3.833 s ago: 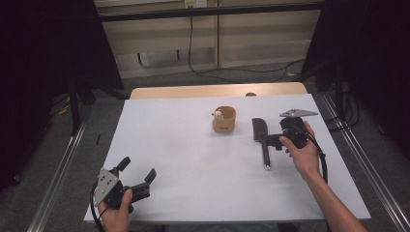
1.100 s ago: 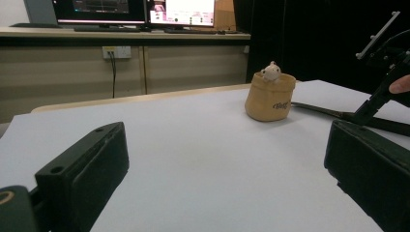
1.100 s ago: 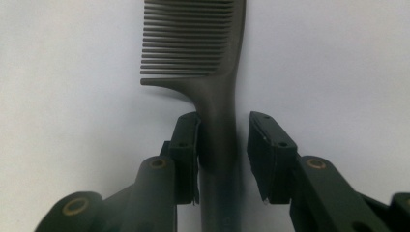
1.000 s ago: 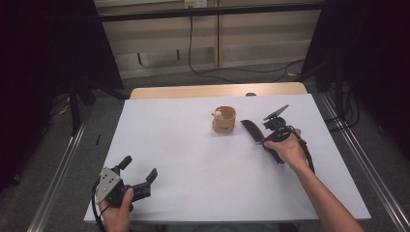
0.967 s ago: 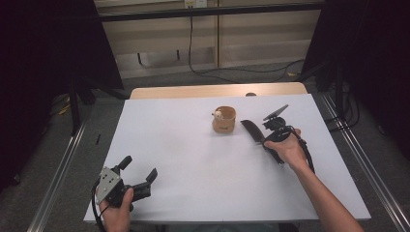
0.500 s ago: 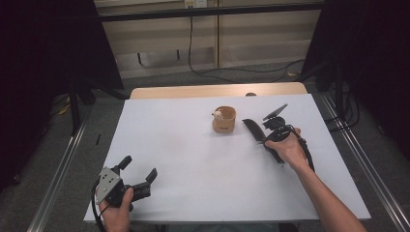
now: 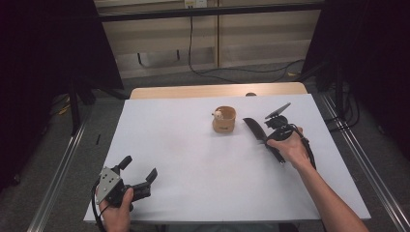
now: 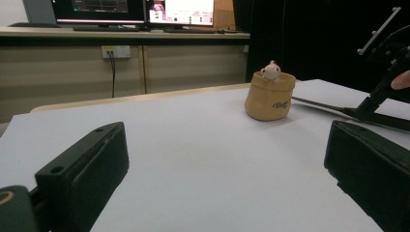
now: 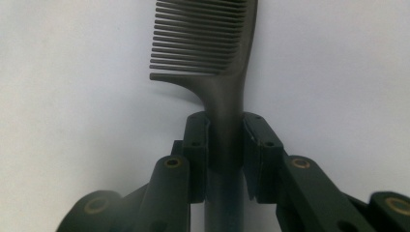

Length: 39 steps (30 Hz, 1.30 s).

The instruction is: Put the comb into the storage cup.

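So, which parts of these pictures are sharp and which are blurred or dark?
High view: the white table is evenly lit, the surroundings very dark. Left gripper view: the tan pouch is sharp, the near jaws soft. Right gripper view: the right gripper, shut on the dark comb, looks fairly sharp at the teeth and blurred at the bottom edge, with a soft shadow left of the comb.

- One black plastic comb (image 7: 256,132) with a long handle, at 3 o'clock on the table.
- One small tan fabric pouch (image 7: 224,121), at 1 o'clock.
- One tiny white figure (image 7: 219,114) inside it.
- Two black two-jaw grippers: left gripper (image 7: 139,176), right gripper (image 7: 267,139).
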{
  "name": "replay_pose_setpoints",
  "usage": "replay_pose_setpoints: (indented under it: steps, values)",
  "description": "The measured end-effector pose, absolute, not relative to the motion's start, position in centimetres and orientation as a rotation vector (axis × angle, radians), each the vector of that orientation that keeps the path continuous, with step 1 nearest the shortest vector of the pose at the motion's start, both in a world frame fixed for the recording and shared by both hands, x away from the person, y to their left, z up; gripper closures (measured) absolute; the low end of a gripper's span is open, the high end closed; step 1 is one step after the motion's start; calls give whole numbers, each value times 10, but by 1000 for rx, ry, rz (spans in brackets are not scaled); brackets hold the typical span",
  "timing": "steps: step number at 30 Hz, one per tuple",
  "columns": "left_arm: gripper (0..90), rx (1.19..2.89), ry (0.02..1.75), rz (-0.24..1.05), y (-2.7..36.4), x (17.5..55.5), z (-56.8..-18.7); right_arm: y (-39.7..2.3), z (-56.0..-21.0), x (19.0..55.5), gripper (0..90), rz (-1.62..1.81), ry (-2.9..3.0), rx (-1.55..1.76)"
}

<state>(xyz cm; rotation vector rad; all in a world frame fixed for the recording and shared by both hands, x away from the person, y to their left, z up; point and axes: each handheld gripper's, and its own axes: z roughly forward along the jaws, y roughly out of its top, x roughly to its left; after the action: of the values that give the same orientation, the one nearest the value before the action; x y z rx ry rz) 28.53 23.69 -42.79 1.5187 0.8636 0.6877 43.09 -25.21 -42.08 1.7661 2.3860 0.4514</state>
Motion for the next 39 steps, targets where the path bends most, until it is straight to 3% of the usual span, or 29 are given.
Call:
replay_pose_setpoints:
  steps: [39]
  values:
    - [21,1511,864,694,238,285,-427,-268,-401,409,730,935,2208,1601]
